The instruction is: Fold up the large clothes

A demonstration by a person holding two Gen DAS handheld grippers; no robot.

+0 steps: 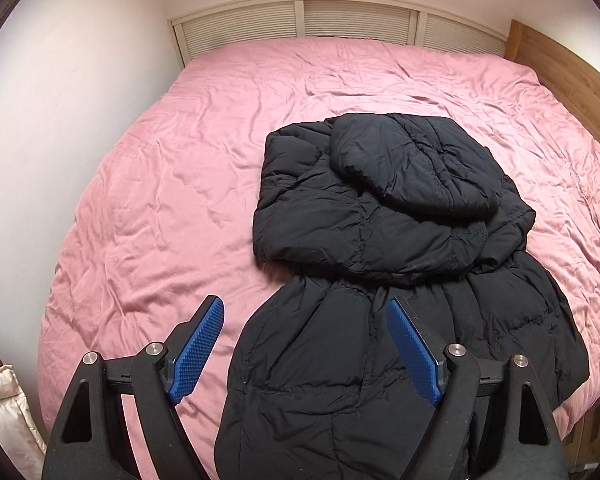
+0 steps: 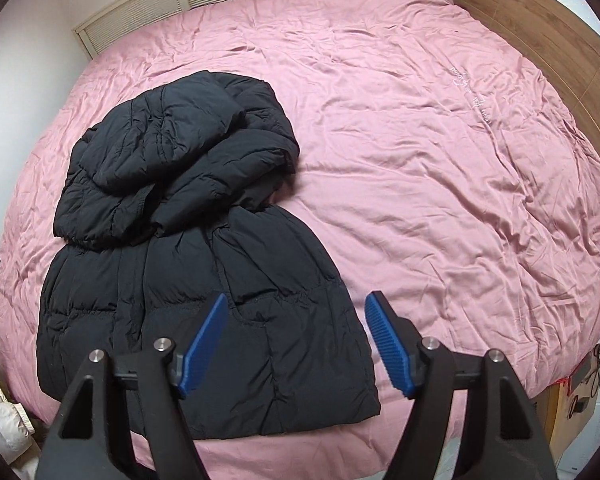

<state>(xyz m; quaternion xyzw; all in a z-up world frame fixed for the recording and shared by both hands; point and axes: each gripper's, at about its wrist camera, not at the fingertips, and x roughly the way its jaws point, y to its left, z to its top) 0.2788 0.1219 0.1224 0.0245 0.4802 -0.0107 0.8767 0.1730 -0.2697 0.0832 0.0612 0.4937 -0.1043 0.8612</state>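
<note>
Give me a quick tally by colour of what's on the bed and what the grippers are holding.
Black: 1, the puffer jacket, partly folded, lying on the bed.
Pink: 1, the duvet covering the bed.
Held items: 0; the left gripper and right gripper are both open and hold nothing.
Total: 2 things.

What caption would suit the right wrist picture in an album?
Open right gripper hovers over a partly folded black puffer jacket on a pink bedspread.

Pink bed cover [image 1: 220, 128], slatted headboard [image 1: 332, 20], white wall [image 1: 60, 80].
</note>
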